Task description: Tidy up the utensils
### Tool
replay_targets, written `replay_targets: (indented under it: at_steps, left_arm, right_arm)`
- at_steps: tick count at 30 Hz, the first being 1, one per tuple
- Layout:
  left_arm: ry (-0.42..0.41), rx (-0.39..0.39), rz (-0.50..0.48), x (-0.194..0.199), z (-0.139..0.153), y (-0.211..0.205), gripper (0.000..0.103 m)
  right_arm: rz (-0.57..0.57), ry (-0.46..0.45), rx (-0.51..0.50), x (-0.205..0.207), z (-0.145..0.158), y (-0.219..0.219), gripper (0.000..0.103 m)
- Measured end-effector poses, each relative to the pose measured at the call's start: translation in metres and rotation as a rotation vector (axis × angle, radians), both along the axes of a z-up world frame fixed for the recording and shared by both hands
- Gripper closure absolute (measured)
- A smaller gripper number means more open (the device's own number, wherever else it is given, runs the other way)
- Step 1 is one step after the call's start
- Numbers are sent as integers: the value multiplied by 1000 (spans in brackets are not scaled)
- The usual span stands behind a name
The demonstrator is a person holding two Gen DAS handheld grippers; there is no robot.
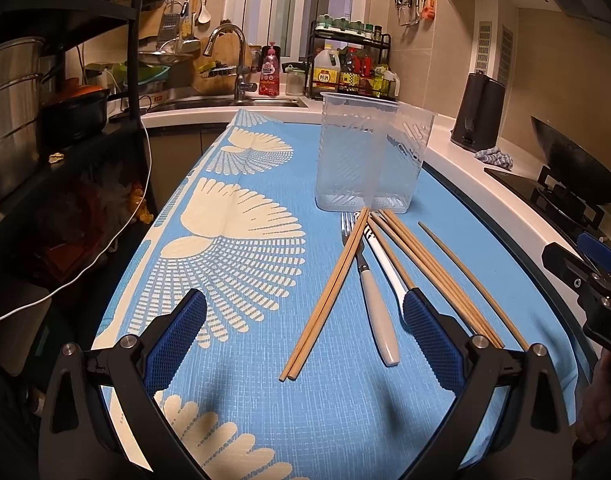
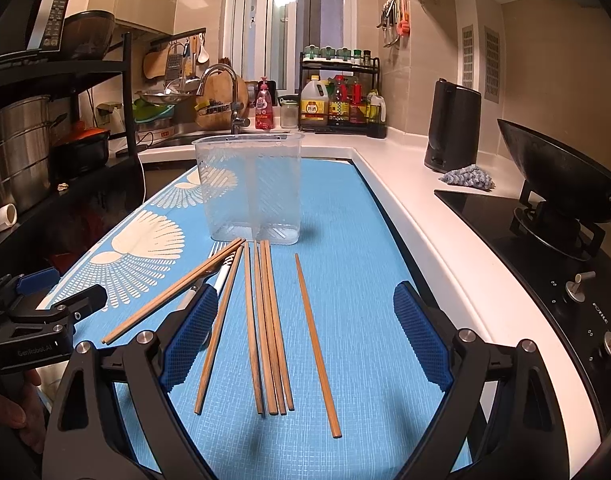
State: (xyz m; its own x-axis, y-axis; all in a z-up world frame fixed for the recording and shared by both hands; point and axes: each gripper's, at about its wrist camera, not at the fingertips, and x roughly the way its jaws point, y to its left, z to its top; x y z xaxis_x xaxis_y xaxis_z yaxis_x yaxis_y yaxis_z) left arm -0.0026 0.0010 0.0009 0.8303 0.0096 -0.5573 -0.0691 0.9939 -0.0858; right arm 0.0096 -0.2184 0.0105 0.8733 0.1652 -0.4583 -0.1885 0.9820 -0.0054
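Wooden chopsticks (image 2: 269,328) beside fork (image 1: 363,264) on blue mat (image 2: 357,280), clear holder (image 2: 251,188) behind, both hand-held grippers (image 1: 305,344) (image 2: 305,344) gaping, empty.

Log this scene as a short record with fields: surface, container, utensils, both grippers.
surface: blue patterned mat on a kitchen counter
container: clear plastic utensil holder, upright, two compartments, empty
utensils: wooden chopsticks lying loose in front of the holder; white-handled fork under a crossed pair
left gripper: open, holding nothing
right gripper: open, holding nothing, above the chopsticks
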Motion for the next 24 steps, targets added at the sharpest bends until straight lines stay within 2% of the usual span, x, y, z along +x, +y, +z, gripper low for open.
replay_targets:
  at_steps: [24]
  left_arm:
    - [-25,2,-25,-3,3,-6,7]
  right_arm:
    - [6,-9,2,-2,1,3,15]
